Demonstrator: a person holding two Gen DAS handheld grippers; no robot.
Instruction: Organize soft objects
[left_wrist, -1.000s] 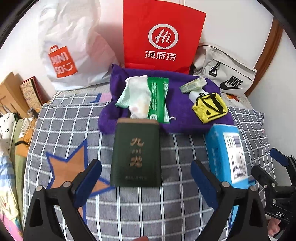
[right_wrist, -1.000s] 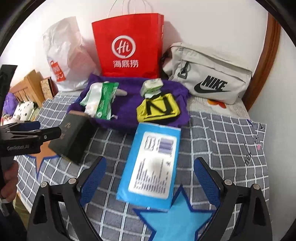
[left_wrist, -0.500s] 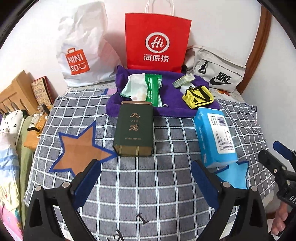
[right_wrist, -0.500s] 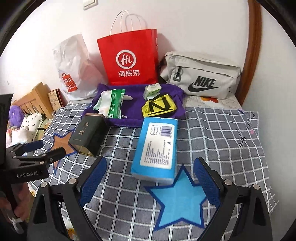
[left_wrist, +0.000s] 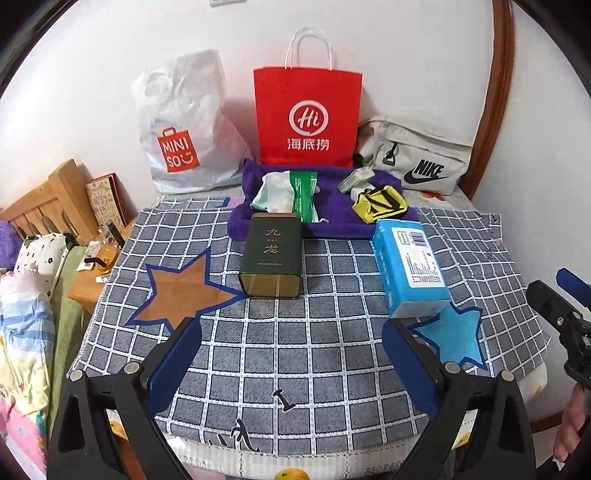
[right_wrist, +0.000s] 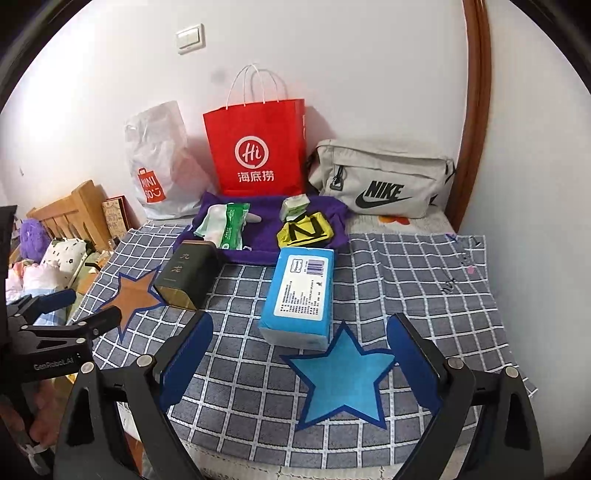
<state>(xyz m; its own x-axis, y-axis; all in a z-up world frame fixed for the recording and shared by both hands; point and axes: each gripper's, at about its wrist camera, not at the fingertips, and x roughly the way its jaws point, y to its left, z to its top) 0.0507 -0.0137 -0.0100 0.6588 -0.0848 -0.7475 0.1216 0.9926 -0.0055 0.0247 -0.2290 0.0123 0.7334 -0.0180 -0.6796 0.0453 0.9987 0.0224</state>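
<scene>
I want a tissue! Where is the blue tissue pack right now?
In the right wrist view the blue tissue pack lies mid-frame on the checked cloth, between the yellow pouch behind it and the blue star in front.

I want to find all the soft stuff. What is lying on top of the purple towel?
On the purple towel lie a green wipes pack, a yellow pouch and a small pale packet. Anything beneath them is covered.

Tin (left_wrist: 270, 254) left of tissue pack (left_wrist: 410, 266), towel (left_wrist: 325, 218) behind both.
</scene>
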